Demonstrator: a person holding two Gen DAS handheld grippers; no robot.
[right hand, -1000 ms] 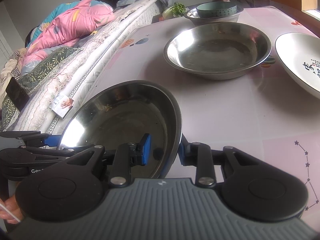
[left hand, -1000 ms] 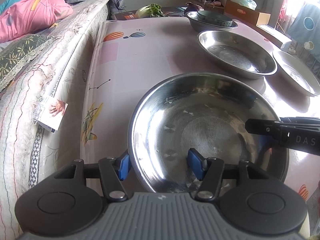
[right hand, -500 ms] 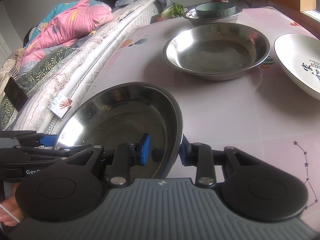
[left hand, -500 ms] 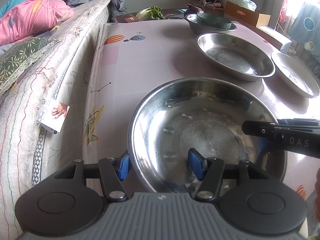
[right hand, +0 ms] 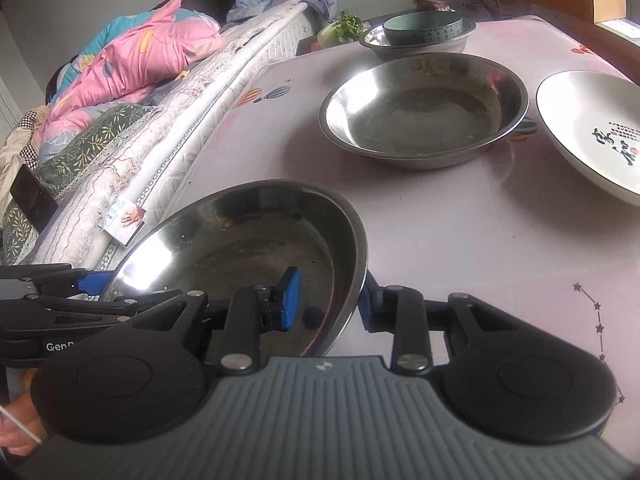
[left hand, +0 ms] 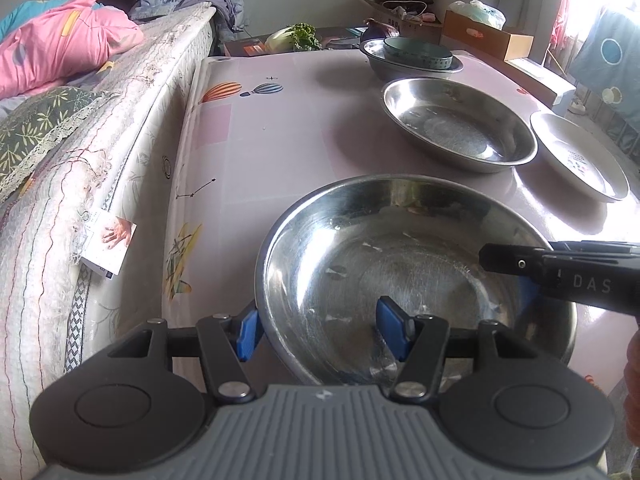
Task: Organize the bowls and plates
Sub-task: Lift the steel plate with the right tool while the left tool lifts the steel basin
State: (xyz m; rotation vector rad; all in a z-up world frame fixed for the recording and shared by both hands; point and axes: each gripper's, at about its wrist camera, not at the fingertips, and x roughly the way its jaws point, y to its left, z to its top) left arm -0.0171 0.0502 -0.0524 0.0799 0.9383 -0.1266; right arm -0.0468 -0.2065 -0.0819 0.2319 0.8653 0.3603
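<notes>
A wide steel basin (left hand: 416, 264) sits closest to me at the front left of the pink table (left hand: 280, 128). It looks tilted in the right wrist view, with its left side reaching past the table edge. My left gripper (left hand: 320, 332) straddles its near left rim, one blue pad outside the wall and one inside, shut on it. My right gripper (right hand: 328, 304) is shut on the basin's (right hand: 240, 248) right rim in the same way. Further back lie a second steel basin (left hand: 460, 128), a white plate with black writing (right hand: 592, 128) and a teal bowl (left hand: 418, 54) nested in a small steel bowl.
A mattress (left hand: 80, 160) with a pink quilt (left hand: 60, 52) runs along the table's left edge. Behind the table are leafy vegetables (left hand: 296, 36) and a cardboard box (left hand: 484, 36). A person's hand (right hand: 20, 432) shows at the lower left of the right wrist view.
The left wrist view has shifted slightly, so the far dishes sit a little lower. The basin keeps its place between both pairs of jaws.
</notes>
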